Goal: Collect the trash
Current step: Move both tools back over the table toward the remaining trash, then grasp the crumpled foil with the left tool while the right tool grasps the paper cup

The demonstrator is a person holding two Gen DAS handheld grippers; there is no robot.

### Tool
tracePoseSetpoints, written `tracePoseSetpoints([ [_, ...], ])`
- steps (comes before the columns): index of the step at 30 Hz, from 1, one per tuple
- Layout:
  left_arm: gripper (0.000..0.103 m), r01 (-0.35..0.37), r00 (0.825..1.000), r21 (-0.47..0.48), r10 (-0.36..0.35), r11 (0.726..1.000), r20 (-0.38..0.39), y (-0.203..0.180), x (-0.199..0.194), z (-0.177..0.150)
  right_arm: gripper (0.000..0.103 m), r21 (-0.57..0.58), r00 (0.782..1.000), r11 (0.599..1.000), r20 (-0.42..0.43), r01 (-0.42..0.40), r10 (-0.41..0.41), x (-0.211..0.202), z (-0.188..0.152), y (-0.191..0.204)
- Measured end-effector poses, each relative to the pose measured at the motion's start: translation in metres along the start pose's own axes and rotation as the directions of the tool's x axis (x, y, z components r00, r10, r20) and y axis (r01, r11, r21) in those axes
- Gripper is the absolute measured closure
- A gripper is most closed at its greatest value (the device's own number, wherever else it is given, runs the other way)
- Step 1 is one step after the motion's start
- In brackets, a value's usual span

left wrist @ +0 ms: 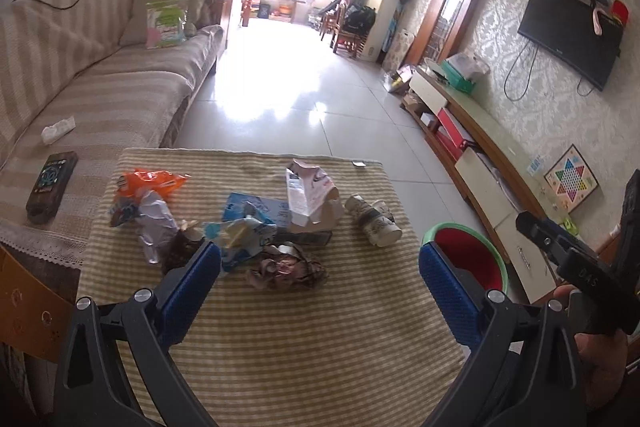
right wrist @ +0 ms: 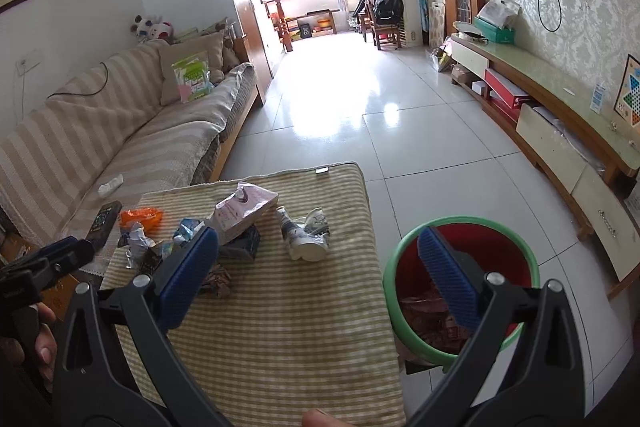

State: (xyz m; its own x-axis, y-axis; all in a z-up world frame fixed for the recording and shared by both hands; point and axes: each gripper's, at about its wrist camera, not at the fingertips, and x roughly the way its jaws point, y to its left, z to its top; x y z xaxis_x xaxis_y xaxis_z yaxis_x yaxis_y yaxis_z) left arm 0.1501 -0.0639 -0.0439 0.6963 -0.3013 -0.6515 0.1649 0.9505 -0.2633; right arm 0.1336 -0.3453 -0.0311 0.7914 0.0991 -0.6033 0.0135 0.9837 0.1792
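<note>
Both the left tool and right tool gape wide and empty, so a hasty grab could knock the crumpled paper cup off the worktop.

Table cloth: beige and olive stripes. Bin: red inside, green rim. Wrapper: orange. Carton: pale pink (print unreadable). Sofa cover: tan and cream stripes.

Lying on the table are one orange wrapper, one pink carton and two paper cups, while one bin is standing beside it.
</note>
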Motion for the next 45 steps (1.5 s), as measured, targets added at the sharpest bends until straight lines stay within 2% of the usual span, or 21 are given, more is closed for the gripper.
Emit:
tracePoseSetpoints([
  [2, 0.008, 0.0, 0.999, -0.022, 0.001, 1.0, 0.037, 0.02, -0.013, -0.003, 0.004, -0.028, 1.0, 0.999, -0.01, -0.022, 0.022, 0.005, -0.005, 0.012],
  [3, 0.008, -0.023, 0.999, -0.038, 0.025, 0.999, 0.044, 0.03, -0.017, -0.004, 0.004, -0.041, 0.999, 0.999, -0.031, -0.031, 0.03, 0.01, -0.008, 0.018],
  [5, 0.008, -0.054, 0.998, -0.078, 0.056, 0.996, 0.024, 0.053, -0.019, -0.006, 0.004, -0.045, 0.99, 0.996, -0.118, -0.08, 0.074, 0.021, -0.013, 0.031],
  [7, 0.008, -0.1, 0.995, -0.085, 0.102, 0.991, 0.019, 0.072, -0.021, -0.01, 0.004, -0.028, 0.986, 0.994, -0.13, -0.109, 0.104, 0.023, -0.016, 0.037],
  [9, 0.008, -0.135, 0.991, -0.063, 0.136, 0.989, 0.01, 0.086, -0.021, -0.013, 0.004, -0.044, 0.988, 0.994, -0.122, -0.098, 0.092, 0.023, -0.017, 0.045],
  [13, 0.008, -0.14, 0.99, -0.111, 0.139, 0.984, -0.016, 0.115, -0.019, -0.016, 0.004, -0.091, 0.989, 0.993, -0.136, -0.072, 0.059, 0.031, -0.017, 0.057],
  [20, 0.008, -0.185, 0.982, -0.116, 0.179, 0.976, -0.057, 0.144, 0.012, -0.011, 0.004, -0.093, 0.984, 0.995, -0.176, -0.043, 0.026, 0.068, -0.018, 0.06],
  [23, 0.008, -0.207, 0.977, -0.095, 0.2, 0.974, -0.077, 0.153, 0.032, -0.001, 0.004, -0.122, 0.981, 0.992, -0.19, 0.004, -0.027, 0.087, -0.017, 0.062],
  [31, 0.008, -0.256, 0.957, -0.048, 0.247, 0.965, -0.151, 0.181, 0.095, 0.032, 0.004, -0.1, 0.969, 0.995, -0.24, 0.029, -0.053, 0.141, -0.008, 0.045],
  [35, 0.008, -0.23, 0.955, -0.093, 0.206, 0.969, -0.212, 0.196, 0.12, 0.036, 0.004, -0.109, 0.957, 0.993, -0.281, 0.04, -0.069, 0.171, -0.009, 0.04],
  [40, 0.01, -0.198, 0.946, -0.133, 0.154, 0.971, -0.284, 0.193, 0.141, 0.022, 0.004, -0.124, 0.946, 0.991, -0.313, 0.051, -0.088, 0.201, -0.014, 0.037],
  [43, 0.021, -0.19, 0.941, -0.177, 0.128, 0.966, -0.313, 0.193, 0.151, 0.01, 0.004, -0.128, 0.939, 0.99, -0.33, 0.058, -0.098, 0.215, -0.018, 0.036],
  [45, 0.032, -0.184, 0.941, -0.218, 0.108, 0.958, -0.321, 0.195, 0.157, 0.005, 0.004, -0.127, 0.937, 0.99, -0.337, 0.056, -0.096, 0.222, -0.02, 0.035],
])
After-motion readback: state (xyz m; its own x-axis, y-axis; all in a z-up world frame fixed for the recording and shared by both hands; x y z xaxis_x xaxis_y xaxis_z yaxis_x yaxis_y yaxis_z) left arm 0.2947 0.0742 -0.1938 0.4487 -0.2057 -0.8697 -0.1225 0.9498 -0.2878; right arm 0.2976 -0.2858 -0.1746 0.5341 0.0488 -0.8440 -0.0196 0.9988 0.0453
